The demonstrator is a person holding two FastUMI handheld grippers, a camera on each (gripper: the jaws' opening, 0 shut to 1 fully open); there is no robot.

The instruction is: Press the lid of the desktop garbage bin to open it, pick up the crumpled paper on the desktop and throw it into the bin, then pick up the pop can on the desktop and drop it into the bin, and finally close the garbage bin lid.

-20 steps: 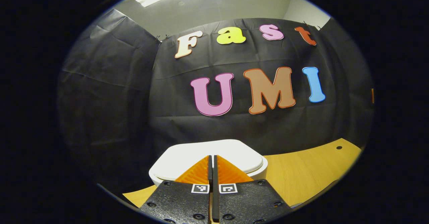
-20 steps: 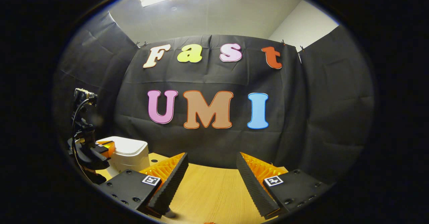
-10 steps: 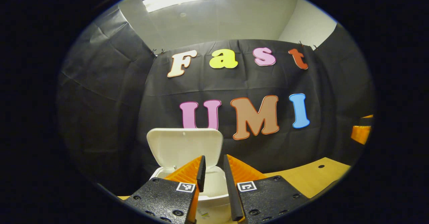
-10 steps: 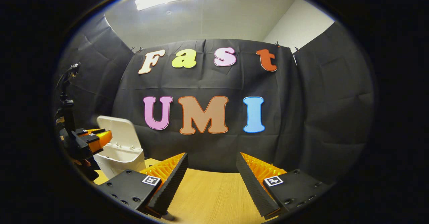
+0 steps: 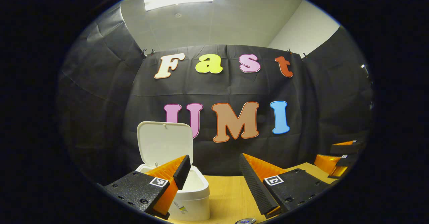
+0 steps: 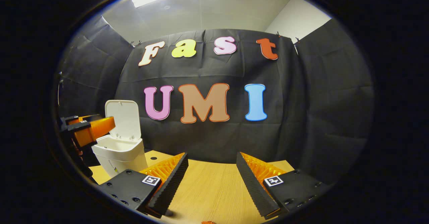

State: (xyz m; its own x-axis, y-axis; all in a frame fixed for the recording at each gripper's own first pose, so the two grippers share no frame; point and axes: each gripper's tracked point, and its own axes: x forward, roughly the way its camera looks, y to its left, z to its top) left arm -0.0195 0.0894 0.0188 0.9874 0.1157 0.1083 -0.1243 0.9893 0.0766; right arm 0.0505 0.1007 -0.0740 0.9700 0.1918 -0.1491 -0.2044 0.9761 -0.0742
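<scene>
In the left gripper view the left gripper (image 5: 214,170) hangs with its jaws spread wide and empty, and just beyond its left jaw stands the white desktop garbage bin (image 5: 191,200) with its lid (image 5: 166,143) tipped upright, apparently so the mouth is free for dropping things in. Below and between those jaws, the round top of what looks like the pop can (image 5: 245,221) sits on the wooden counter (image 5: 228,193), with nothing between it and the bin. The right gripper (image 6: 211,173) holds its jaws open and empty over bare counter, the bin to their left; the crumpled paper's position cannot be told.
</scene>
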